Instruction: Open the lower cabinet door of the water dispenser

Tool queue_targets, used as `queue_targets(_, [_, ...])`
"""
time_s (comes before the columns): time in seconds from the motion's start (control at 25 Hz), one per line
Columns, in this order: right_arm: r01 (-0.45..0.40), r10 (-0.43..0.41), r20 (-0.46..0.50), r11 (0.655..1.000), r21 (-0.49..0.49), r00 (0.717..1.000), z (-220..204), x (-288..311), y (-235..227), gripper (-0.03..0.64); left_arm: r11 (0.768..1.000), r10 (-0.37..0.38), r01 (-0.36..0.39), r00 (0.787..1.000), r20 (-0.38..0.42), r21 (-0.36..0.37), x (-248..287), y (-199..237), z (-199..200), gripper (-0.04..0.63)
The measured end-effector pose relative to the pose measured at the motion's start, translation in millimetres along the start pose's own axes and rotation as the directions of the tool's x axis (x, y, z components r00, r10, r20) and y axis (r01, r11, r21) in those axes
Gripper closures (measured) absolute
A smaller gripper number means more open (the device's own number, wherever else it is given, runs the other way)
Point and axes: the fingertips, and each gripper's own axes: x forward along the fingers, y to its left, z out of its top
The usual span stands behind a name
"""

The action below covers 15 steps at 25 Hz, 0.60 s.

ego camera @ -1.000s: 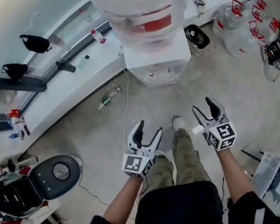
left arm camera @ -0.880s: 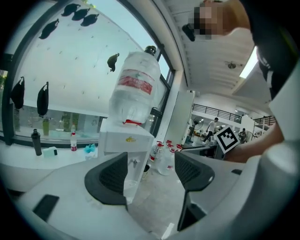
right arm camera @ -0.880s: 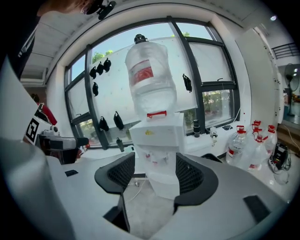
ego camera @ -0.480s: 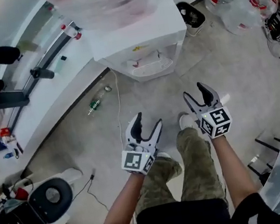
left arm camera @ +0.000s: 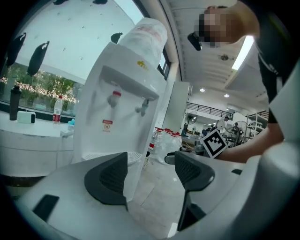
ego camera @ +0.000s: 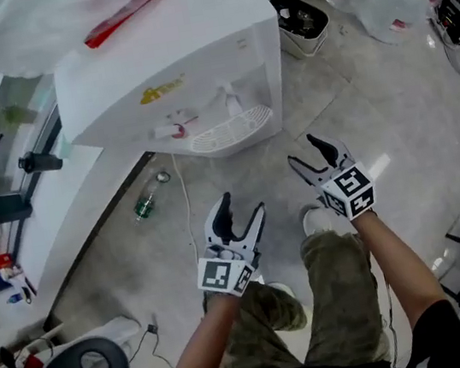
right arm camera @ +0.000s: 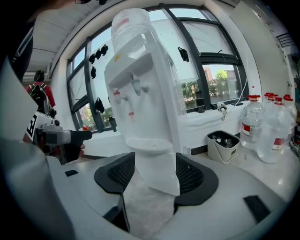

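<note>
Pale floor (ego camera: pixel 391 110) spreads beneath you. At its far side stands the white water dispenser (ego camera: pixel 194 63), its lower cabinet door (right arm camera: pixel 157 173) facing you. Your left gripper (ego camera: pixel 240 205) and right gripper (ego camera: pixel 304 151) hover apart from it, jaws spread wide, gripping nothing.

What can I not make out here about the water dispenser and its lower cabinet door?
- Head view: the lower cabinet door is hidden beneath the water dispenser's top and drip tray.
- Right gripper view: the lower front looks plain white, with no door edge or handle visible. Its bottom is cut off by the right hand-held gripper.
- Left gripper view: the left hand-held gripper covers most of the lower front.
- Left gripper view: the red label has print too small to read.
</note>
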Motion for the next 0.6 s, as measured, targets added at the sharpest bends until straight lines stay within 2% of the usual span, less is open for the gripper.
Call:
queue_targets(0.2, [-0.009,0.009,0.041,1.0,-0.011,0.999,-50,43,-36,0.377,0.999,-0.012,0.011,1.0,0.027,0.047,37,28,-62,0.304])
queue_targets(0.28, [-0.01,0.01,0.069,1.0,-0.011,0.998,-68,58,-41,0.377,0.997,-0.022,0.02,0.999,0.024,0.081,48,36,-85,0.304])
queue_targets(0.4, [-0.019,0.02,0.098,1.0,-0.01,0.995,-92,77,-46,0.377,0.996,-0.034,0.031,0.999,0.034,0.088,63,43,-112,0.304])
queue_targets(0.6, [-0.021,0.02,0.167,1.0,0.007,0.986,-91,97,-57,0.377,0.995,-0.052,0.044,0.994,0.093,0.087,77,57,-131,0.304])
